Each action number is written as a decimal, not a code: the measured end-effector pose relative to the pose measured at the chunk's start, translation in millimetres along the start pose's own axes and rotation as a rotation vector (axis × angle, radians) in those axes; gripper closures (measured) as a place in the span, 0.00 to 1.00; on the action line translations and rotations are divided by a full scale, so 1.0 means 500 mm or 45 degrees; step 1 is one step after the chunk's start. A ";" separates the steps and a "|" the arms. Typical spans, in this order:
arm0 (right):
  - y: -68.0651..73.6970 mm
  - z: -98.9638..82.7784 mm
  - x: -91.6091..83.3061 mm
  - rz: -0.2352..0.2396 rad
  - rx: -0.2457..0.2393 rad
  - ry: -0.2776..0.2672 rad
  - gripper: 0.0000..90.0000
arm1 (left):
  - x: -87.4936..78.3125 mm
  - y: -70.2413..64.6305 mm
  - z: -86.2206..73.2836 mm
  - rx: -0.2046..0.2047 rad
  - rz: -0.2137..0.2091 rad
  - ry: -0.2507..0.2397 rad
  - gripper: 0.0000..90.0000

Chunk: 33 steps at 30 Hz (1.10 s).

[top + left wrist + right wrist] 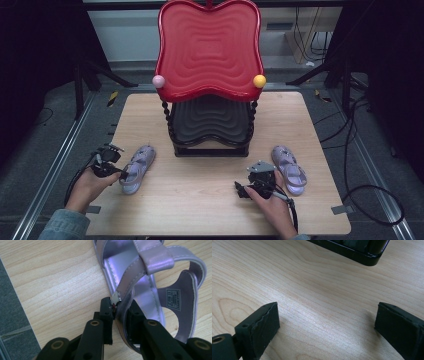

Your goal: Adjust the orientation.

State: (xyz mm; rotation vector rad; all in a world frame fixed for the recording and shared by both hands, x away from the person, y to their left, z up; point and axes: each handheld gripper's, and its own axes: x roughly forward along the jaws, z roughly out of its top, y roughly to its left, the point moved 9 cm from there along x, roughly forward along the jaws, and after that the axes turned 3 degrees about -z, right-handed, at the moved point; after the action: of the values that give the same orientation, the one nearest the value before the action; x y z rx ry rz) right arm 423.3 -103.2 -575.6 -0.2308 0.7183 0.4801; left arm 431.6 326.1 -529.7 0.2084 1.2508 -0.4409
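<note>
A lilac sandal (139, 165) lies on the left of the wooden table (200, 205). My left gripper (121, 176) is shut on its near side. In the left gripper view the jaws pinch the sandal (140, 287) at its sole edge, where the strap with a small metal buckle meets it; my left gripper (120, 312) points along the shoe. A matching sandal (288, 169) lies at the right. Just left of it my right gripper (241, 190) rests low over the table. In the right gripper view my right gripper (327, 320) stands open over bare wood.
A two-tier stand occupies the table's middle back: a red wavy tray (210, 47) on top, a black tray (212, 120) below, with a pink ball (158, 81) and a yellow ball (259, 81) at its corners. Its black base (352, 248) lies ahead of the right gripper.
</note>
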 end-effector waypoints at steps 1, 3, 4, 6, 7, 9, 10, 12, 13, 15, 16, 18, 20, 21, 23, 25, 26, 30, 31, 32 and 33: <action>0.000 0.000 0.000 -0.001 0.000 0.000 0.07 | 0.000 0.000 0.001 -0.005 -0.002 -0.006 0.89; 0.000 0.000 0.000 0.000 -0.001 0.000 0.07 | -0.001 0.003 0.000 -0.007 0.000 -0.004 0.90; 0.000 0.000 0.000 0.000 0.000 0.000 0.07 | -0.001 0.004 0.000 -0.018 0.001 -0.015 0.90; 0.000 0.000 0.000 -0.001 0.000 0.000 0.07 | -0.006 0.007 -0.001 -0.017 0.000 -0.025 0.91; 0.000 0.000 0.000 0.000 0.000 0.000 0.07 | -0.010 0.007 -0.002 -0.019 -0.003 -0.033 0.91; 0.000 0.000 0.000 0.000 0.000 0.000 0.07 | -0.022 0.004 -0.005 -0.015 -0.009 -0.053 0.91; 0.000 0.000 0.000 0.000 0.000 0.000 0.07 | -0.029 0.000 -0.007 -0.007 -0.013 -0.061 0.91; 0.000 0.000 0.000 0.000 0.000 0.000 0.07 | -0.043 -0.011 -0.013 0.017 -0.018 -0.076 0.92; 0.000 0.000 0.000 0.000 0.000 0.000 0.07 | -0.050 -0.018 -0.017 0.032 -0.018 -0.085 0.92; 0.000 0.000 0.000 0.000 0.000 0.000 0.07 | -0.065 -0.036 -0.021 0.066 -0.020 -0.104 0.92; 0.000 0.000 0.000 0.000 0.000 0.000 0.07 | -0.072 -0.046 -0.022 0.083 -0.021 -0.116 0.92; 0.000 0.000 0.000 0.000 0.000 0.000 0.07 | -0.084 -0.073 -0.018 0.118 -0.036 -0.143 0.92; 0.000 0.000 0.000 0.000 0.000 0.000 0.07 | -0.090 -0.100 -0.010 0.156 -0.051 -0.160 0.92; 0.000 0.000 0.000 0.000 0.000 0.000 0.07 | -0.091 -0.120 -0.002 0.191 -0.057 -0.162 0.92; 0.000 0.000 0.000 0.000 0.000 0.000 0.07 | -0.086 -0.156 0.014 0.240 -0.076 -0.164 0.92; 0.000 0.000 0.000 0.000 0.000 0.000 0.07 | -0.073 -0.189 0.034 0.289 -0.094 -0.158 0.92; 0.000 0.000 0.000 0.000 0.000 -0.001 0.07 | -0.064 -0.204 0.044 0.308 -0.099 -0.152 0.92; 0.000 0.000 0.000 0.001 0.000 0.000 0.07 | -0.028 -0.266 0.084 0.368 -0.113 -0.144 0.92; 0.000 0.000 0.000 0.003 -0.001 0.000 0.07 | -0.012 -0.285 0.095 0.396 -0.112 -0.131 0.92; 0.000 0.000 0.000 0.003 -0.001 0.000 0.07 | -0.012 -0.285 0.095 0.396 -0.112 -0.131 0.92; 0.000 0.000 0.000 0.003 -0.001 0.000 0.07 | -0.002 -0.293 0.100 0.412 -0.104 -0.118 0.92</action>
State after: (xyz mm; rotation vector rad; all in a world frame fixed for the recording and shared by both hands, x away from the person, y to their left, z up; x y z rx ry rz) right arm 423.1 -103.3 -575.6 -0.2310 0.7185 0.4828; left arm 411.3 175.2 -501.0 0.4076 1.0951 -0.7167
